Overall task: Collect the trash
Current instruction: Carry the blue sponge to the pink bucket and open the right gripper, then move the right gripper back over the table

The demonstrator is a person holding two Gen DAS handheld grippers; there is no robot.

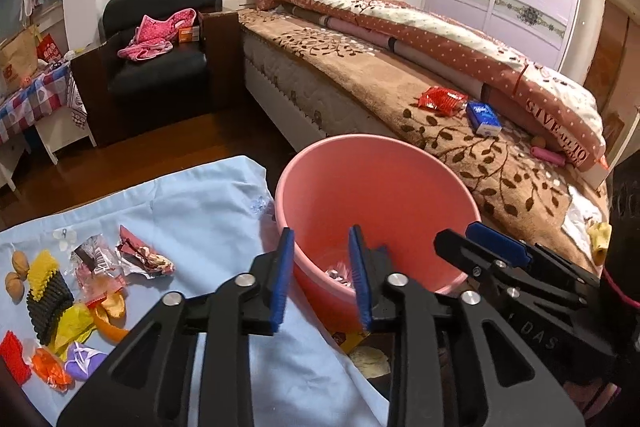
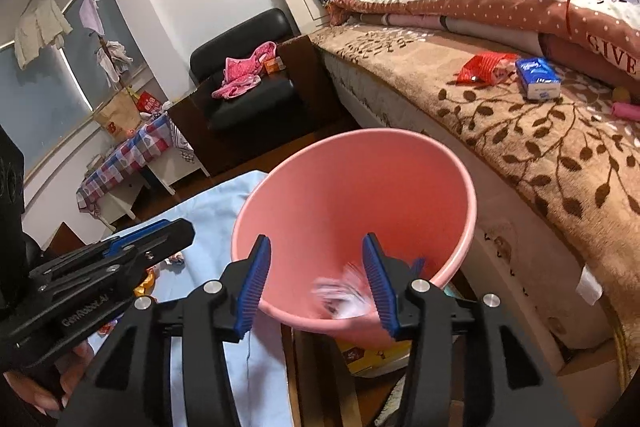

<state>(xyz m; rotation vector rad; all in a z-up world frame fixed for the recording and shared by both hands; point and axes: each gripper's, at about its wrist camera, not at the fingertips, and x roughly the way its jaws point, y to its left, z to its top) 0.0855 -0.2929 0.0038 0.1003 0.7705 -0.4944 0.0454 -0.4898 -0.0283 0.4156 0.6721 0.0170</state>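
A pink plastic bin (image 1: 384,187) stands beside the blue-clothed table; it also shows in the right wrist view (image 2: 360,183). My left gripper (image 1: 322,277) is open and empty at the bin's near rim. My right gripper (image 2: 316,285) is open over the bin's mouth, and a blurred whitish wrapper (image 2: 344,297) is in the air between its fingers, inside the bin. Some trash (image 1: 340,273) lies at the bin's bottom. Several wrappers and scraps (image 1: 100,279) lie on the blue cloth (image 1: 200,219) at the left, with walnuts (image 1: 18,269).
A bed with a brown leaf blanket (image 1: 460,147) runs along the right, with a red packet (image 1: 442,99) and a blue tissue pack (image 1: 484,117) on it. A black armchair (image 1: 160,47) stands at the back. A yellow box (image 2: 372,355) lies under the bin.
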